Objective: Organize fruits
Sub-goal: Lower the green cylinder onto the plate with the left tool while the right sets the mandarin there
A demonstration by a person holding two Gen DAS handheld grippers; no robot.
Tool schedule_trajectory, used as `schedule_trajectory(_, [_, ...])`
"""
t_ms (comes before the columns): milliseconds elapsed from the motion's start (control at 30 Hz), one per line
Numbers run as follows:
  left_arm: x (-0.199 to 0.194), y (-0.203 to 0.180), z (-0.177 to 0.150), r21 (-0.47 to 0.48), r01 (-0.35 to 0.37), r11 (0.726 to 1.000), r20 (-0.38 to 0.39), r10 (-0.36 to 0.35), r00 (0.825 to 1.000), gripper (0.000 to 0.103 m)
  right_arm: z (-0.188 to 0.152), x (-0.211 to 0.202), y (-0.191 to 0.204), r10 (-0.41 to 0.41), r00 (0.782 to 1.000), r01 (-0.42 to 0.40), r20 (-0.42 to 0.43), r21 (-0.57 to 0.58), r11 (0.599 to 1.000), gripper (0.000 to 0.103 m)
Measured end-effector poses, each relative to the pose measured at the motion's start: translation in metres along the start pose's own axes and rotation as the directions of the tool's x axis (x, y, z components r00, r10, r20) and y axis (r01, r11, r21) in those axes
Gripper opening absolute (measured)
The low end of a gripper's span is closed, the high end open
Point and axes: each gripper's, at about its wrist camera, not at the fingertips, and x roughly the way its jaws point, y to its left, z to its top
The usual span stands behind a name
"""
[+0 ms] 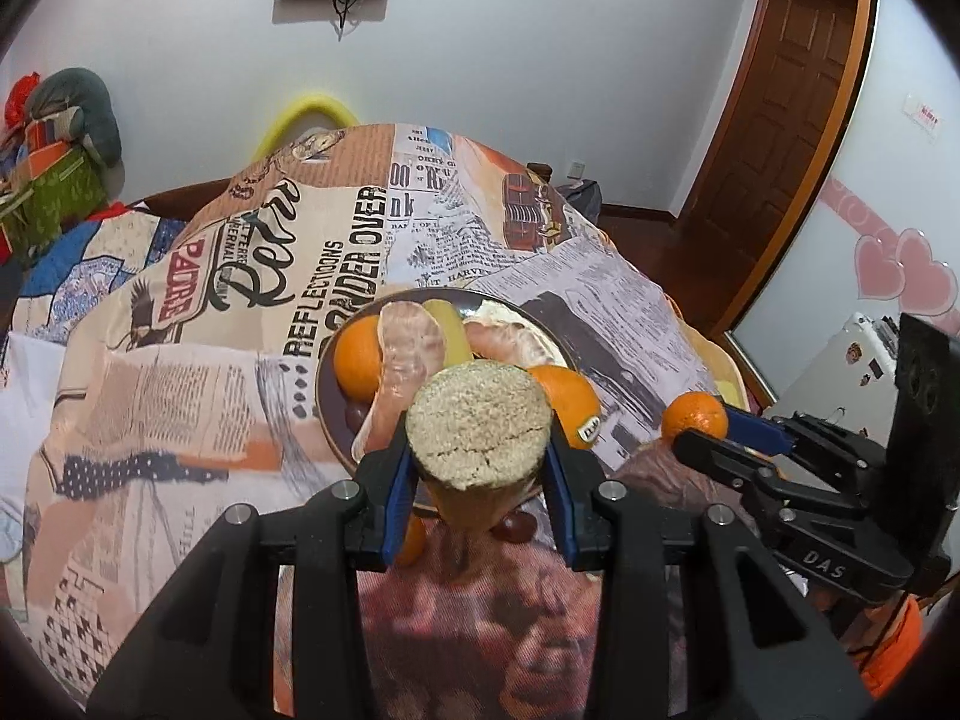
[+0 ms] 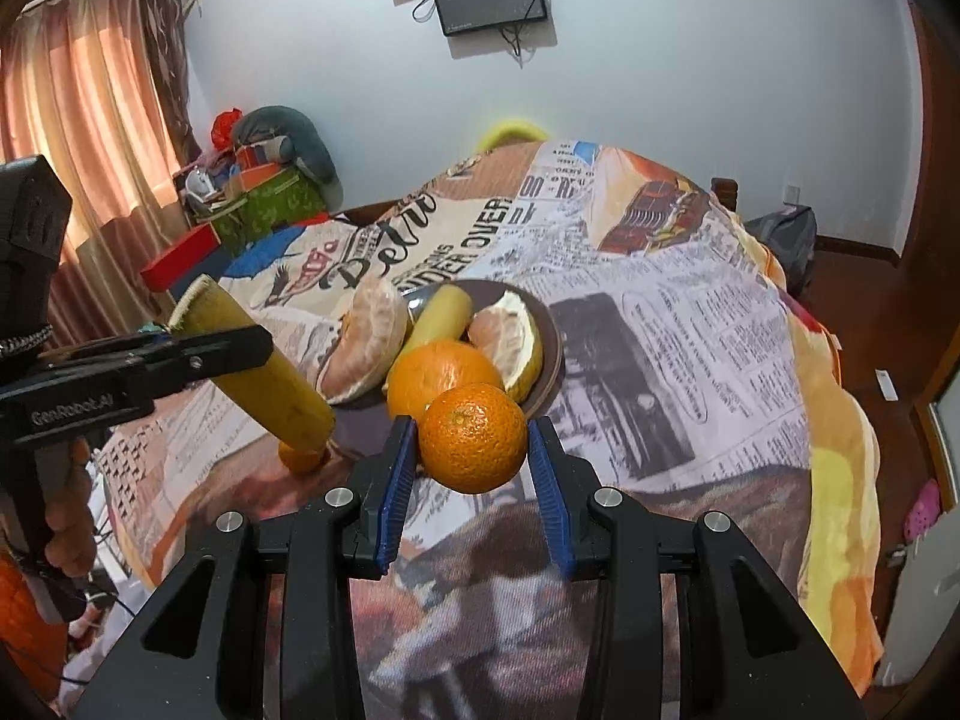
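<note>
Between the left jaws, the sugarcane piece (image 1: 480, 429) shows mostly its cut end in the left wrist view; its length runs down behind that face and hides the plate (image 1: 327, 414) rim just beyond the jaws. Below the cane a small dark fruit (image 1: 514, 526) peeks out, too hidden to name, and a small orange (image 1: 413, 540) is half covered by the left finger. Beyond the right jaws, the mandarin (image 2: 473, 438) they hold covers the near side of the orange (image 2: 441, 375) on the plate. The sticker (image 1: 589, 425) on that orange is too small to read. The bodies of both grippers are cut off by the bottom edges.
</note>
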Motion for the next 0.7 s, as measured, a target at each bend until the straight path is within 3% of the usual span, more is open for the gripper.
schedule_trajectory(700, [0.067, 0.019, 0.022, -0.008, -0.003, 1.0, -0.052, 0.003, 0.999, 0.038, 0.035, 0.045, -0.012, 0.034, 0.999, -0.034, 0.02, -0.003, 0.999, 0.035])
